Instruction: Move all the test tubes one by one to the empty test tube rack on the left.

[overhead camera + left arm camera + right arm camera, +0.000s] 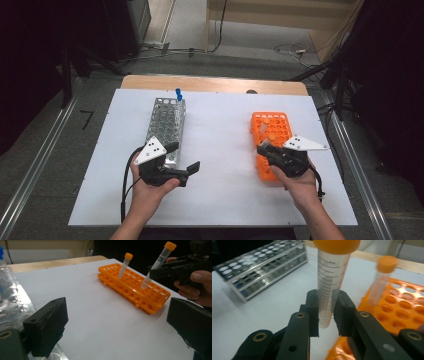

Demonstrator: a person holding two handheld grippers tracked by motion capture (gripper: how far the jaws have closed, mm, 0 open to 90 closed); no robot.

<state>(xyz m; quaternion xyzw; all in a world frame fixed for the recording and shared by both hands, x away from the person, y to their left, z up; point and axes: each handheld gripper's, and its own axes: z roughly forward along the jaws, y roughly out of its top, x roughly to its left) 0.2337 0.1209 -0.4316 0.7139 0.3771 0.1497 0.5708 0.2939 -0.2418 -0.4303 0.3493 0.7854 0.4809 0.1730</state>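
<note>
High view: white sheet-covered table (220,150) w/ wooden edge at far side; silver metal perforated tube rack (167,125) on left half, lengthwise, w/ a blue-capped tube (178,94) standing at its far end. Orange plastic tube rack (270,140) on right half, well apart from metal one. Left gripper (185,159) in left hand at near end of metal rack, jaws spread wide, nothing between, pointing twd table centre. Right gripper (265,149) in right hand over near part of orange rack, grey three-cornered plate on top; held tube too small to make out here. Left gripper view: two black jaws far apart at bottom corners, bare white surface between, released. Beyond, orange rack lying diagonally, one clear orange-capped tube (125,265) standing upright in a far hole; second clear plastic tube with orange screw cap (156,265) tilted, pinched near its middle by right gripper (153,273), pointed tip just above rack holes, apparently clear of them. Metal rack's edge blurred at left. Right gripper view: jaws clenched on the graduated clear tube (330,285), pads pressing both sides of lower body, cap at top edge of frame, printed scale lines visible. Standing tube (382,280) blurred at right in orange rack (404,307); metal rack (262,267) across upper left, well apart.
</note>
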